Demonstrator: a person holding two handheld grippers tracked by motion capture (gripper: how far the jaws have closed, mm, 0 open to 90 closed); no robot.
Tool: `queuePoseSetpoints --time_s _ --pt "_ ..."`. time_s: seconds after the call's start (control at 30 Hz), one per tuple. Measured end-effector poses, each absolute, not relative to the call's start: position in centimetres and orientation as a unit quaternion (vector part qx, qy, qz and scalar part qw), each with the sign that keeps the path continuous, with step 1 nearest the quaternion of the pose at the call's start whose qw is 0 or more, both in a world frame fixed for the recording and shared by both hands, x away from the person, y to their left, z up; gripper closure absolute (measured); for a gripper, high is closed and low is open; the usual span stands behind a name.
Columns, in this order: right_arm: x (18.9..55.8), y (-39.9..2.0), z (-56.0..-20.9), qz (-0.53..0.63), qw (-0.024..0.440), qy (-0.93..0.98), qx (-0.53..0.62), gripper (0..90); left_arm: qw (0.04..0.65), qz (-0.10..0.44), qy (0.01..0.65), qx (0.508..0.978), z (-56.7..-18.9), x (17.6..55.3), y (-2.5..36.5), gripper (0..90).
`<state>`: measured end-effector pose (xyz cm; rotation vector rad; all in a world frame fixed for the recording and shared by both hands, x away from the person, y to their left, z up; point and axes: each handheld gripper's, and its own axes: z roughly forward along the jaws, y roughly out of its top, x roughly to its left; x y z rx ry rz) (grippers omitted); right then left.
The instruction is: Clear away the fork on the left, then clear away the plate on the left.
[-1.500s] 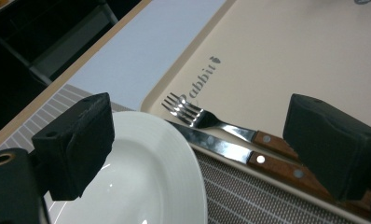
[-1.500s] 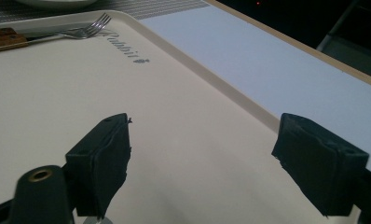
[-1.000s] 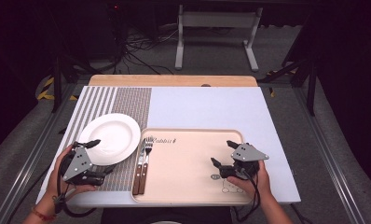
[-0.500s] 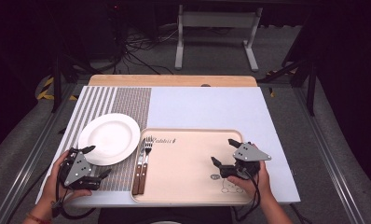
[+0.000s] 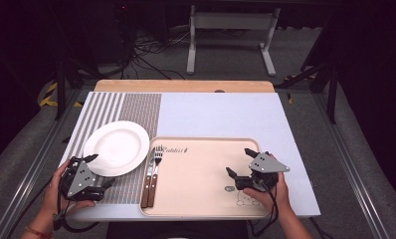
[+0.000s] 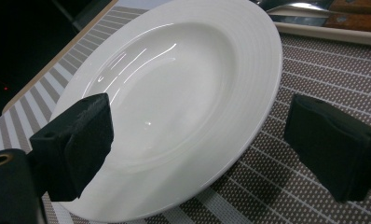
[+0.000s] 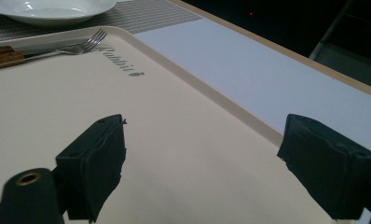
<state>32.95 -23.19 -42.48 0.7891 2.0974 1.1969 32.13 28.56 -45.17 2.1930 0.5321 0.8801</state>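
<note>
Table [image 5: 226, 112] w/ tray [image 5: 206, 209]; both claws wide, left claw [image 6: 197, 140] at plate [image 6: 174, 93]

White plate [image 5: 117, 147] beside beige tray [image 5: 206, 174] with fork [image 5: 156, 169] and knife [image 5: 148, 172]

Lab rig, floor cables [image 5: 141, 50] (dark), metal stand [image 5: 231, 30]

Wooden handles of fork [image 7: 62, 50] and knife [image 6: 314, 18] cut off at the gripper views' edges.
</note>
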Motion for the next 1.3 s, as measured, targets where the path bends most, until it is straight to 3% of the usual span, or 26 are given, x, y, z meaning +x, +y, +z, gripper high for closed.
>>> queuePoseSetpoints --time_s 0.47,0.57,0.63,0.77,0.8,0.83,0.87,0.9,1.0,1.03,1.3 --pt "32.7 -23.2 -42.8 0.442 0.293 0.794 0.298 15.4 0.283 0.349 0.198 0.871 -46.0 33.9 31.1 10.1" --pt "32.6 -23.2 -42.8 0.439 0.296 0.796 0.295 15.4 0.235 0.385 0.195 0.871 -46.2 34.8 30.7 12.6" --pt "32.6 -23.3 -42.9 0.44 0.292 0.795 0.298 15.4 0.216 0.396 0.175 0.875 -46.6 35.2 30.5 20.5" --pt "32.6 -23.1 -43.0 0.437 0.292 0.797 0.297 15.4 0.207 0.402 0.162 0.877 -46.5 35.6 30.3 18.8" --pt "32.7 -23.0 -43.1 0.434 0.292 0.799 0.296 15.4 0.203 0.404 0.16 0.877 -46.6 35.6 30.2 25.2" --pt "32.7 -23.0 -43.1 0.434 0.292 0.799 0.296 15.4 0.198 0.405 0.147 0.88 -46.5 35.7 30.0 25.2" --pt "32.8 -23.0 -43.1 0.432 0.288 0.8 0.299 15.4 0.181 0.402 0.14 0.887 -46.4 35.6 29.6 37.4" --pt "32.8 -23.0 -43.1 0.432 0.288 0.8 0.299 15.4 0.165 0.401 0.123 0.893 -46.3 35.6 29.3 37.4" --pt "32.9 -22.8 -43.3 0.428 0.284 0.805 0.298 15.4 0.125 0.406 0.078 0.902 -46.5 35.2 28.1 55.4" --pt "33.0 -22.7 -43.4 0.425 0.284 0.806 0.297 15.4 0.123 0.403 0.079 0.904 -46.7 35.1 27.9 65.7" --pt "32.9 -22.9 -43.5 0.421 0.287 0.806 0.3 15.4 0.082 0.435 0.031 0.896 -47.2 35.2 26.2 74.3"
